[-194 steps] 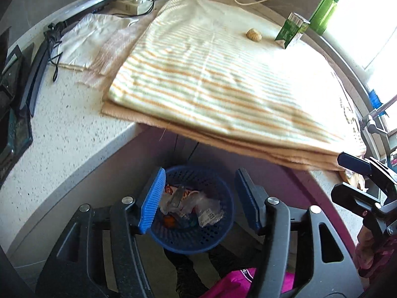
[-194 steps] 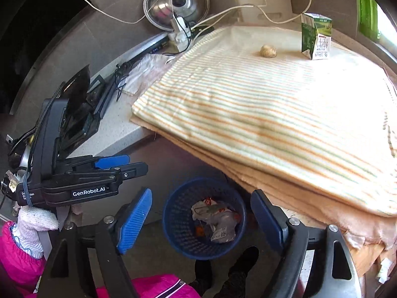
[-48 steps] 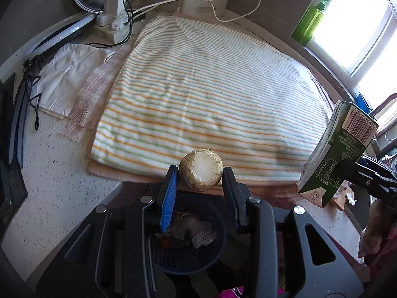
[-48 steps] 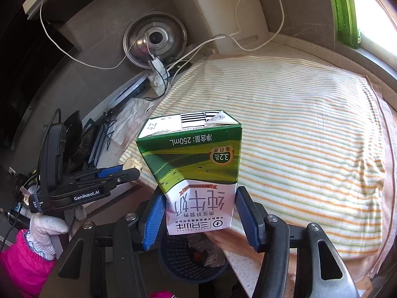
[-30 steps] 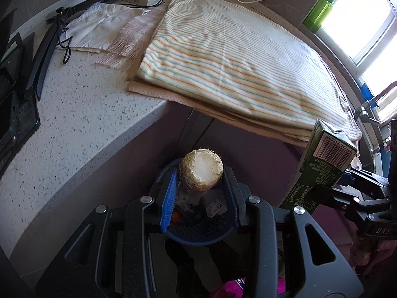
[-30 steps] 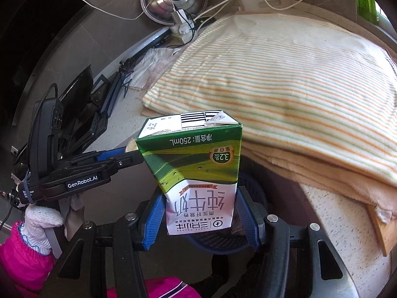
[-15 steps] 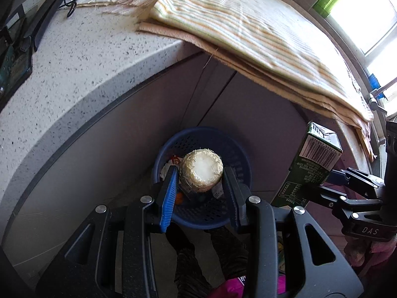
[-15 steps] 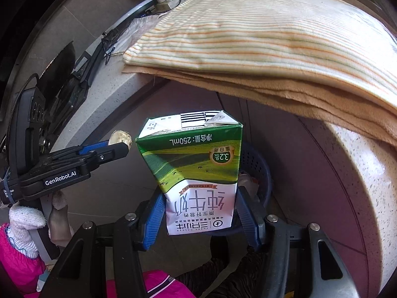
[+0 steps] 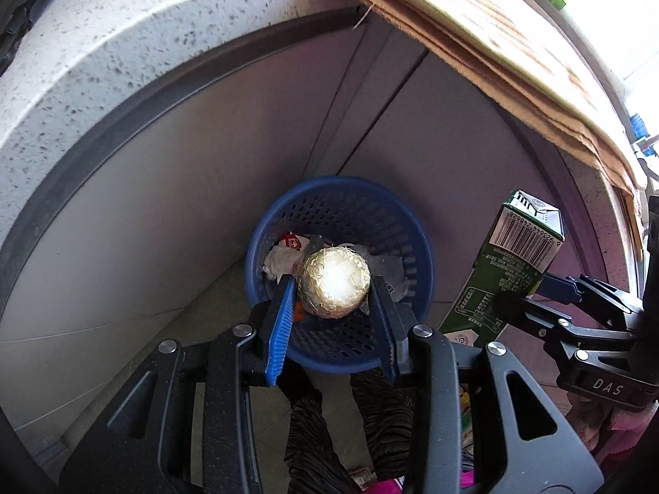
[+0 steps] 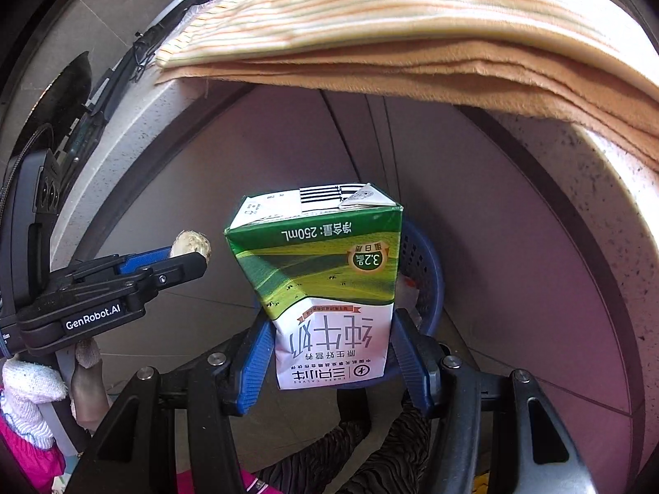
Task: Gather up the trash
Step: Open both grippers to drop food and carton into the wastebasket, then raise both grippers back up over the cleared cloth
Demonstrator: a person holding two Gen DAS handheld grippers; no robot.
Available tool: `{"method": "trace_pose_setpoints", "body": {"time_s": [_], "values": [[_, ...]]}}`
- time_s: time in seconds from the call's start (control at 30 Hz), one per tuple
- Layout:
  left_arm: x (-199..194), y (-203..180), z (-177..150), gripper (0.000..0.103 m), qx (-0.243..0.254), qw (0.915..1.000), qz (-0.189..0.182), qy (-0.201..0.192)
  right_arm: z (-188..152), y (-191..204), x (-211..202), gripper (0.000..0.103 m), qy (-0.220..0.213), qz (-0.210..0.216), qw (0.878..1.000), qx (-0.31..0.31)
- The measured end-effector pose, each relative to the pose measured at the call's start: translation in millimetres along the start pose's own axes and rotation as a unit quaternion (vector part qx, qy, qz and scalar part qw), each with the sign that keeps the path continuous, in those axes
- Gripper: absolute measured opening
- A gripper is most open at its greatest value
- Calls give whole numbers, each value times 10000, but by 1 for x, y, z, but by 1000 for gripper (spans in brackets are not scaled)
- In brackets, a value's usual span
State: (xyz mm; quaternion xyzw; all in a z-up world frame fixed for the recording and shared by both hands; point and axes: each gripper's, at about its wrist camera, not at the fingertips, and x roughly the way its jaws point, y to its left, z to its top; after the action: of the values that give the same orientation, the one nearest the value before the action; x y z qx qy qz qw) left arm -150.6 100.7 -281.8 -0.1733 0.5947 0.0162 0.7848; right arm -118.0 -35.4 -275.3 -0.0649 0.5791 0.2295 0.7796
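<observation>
The left gripper [image 9: 333,284] is closed on a round pale ball [image 9: 333,282], which looks like a piece of food wrapped in thin fibres, and its 2 fingers press on the 2 sides of the ball. Seen from the left wrist, the ball hangs directly over the blue trash basket [image 9: 342,201], a round plastic basket with many small holes that stands on the floor against the grey cabinet front [image 9: 164,189]. Inside the basket lie crumpled wrappers [image 9: 284,253] and a small orange piece [image 9: 298,311]. The right gripper [image 10: 329,343] is closed on a green and white milk carton [image 10: 321,280]; the blue pads hold the white lower part, and the printed text appears upside down in the right wrist view. There the carton covers most of the basket [image 10: 424,271], so only its right rim is visible behind it. In the left view the carton [image 9: 510,259] is tilted and stands just to the right of the basket, above floor level. Over both grippers the speckled counter edge [image 9: 103,41] projects, with folded striped cloth [image 10: 391,12] hanging a little over it. A pink sleeve [image 10: 29,457] and a white knitted glove [image 10: 29,383] show at the left gripper's handle.
</observation>
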Motion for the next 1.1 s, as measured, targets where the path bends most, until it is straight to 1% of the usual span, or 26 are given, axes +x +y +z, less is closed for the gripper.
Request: {"method": "trace_pose_setpoints", "body": {"time_s": [0.13, 0.27, 0.63, 0.87, 1.1], "values": [[7, -9, 1, 36, 48, 10000, 49, 45, 2, -2, 8, 59, 18, -26, 10000, 63], [11, -10, 5, 36, 64, 9999, 65, 70, 3, -6, 13, 59, 30, -26, 9999, 125], [8, -19, 9, 36, 155, 9998, 123, 92, 7, -7, 17, 61, 24, -48, 9998, 173], [1, -22, 8, 36, 119, 9998, 147, 61, 9, -10, 8, 61, -14, 17, 9999, 161], [-21, -26, 11, 36, 163, 9996, 191, -101, 14, -8, -15, 61, -164, 115, 9998, 74]]}}
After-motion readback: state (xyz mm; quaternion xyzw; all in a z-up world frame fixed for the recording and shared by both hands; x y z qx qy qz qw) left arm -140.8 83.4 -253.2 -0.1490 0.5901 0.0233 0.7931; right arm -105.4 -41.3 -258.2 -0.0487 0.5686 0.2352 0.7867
